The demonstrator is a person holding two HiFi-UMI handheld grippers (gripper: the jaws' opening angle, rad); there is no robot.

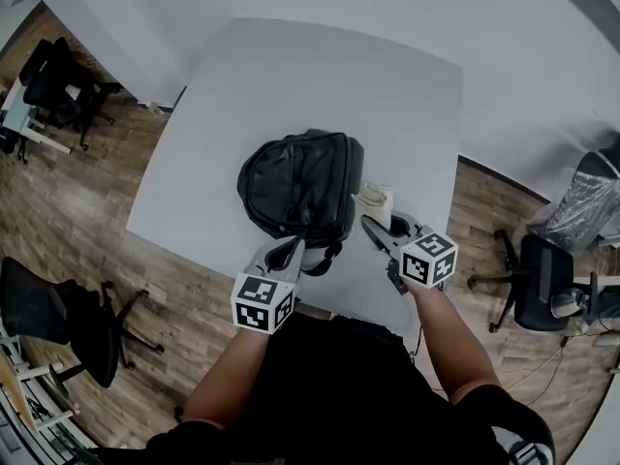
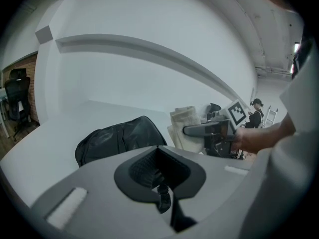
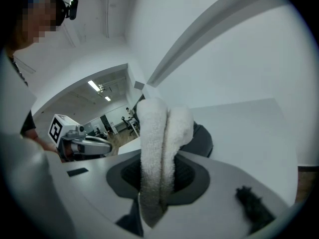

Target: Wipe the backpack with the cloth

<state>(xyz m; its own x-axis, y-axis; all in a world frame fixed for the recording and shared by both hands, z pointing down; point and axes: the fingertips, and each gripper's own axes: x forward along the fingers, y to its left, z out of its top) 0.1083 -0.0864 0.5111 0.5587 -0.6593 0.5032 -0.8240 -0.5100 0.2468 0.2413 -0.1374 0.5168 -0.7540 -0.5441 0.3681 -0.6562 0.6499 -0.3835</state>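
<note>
On my right gripper the jaws clamp the soft, limp cloth; my left gripper has its jaws shut on what seems a strap, steadying the floppy backpack

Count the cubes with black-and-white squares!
2. One cube rides the left gripper, shut on a strap of the black leather backpack; the other rides the right gripper, shut on the white fluffy cloth. None hidden.

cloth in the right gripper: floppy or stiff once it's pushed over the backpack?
Probably soft but not limp: the cloth stands folded double above the right gripper's shut jaws without drooping. Its fuzzy pile suggests it will grip rather than slide. Likely light for its bulk.
</note>
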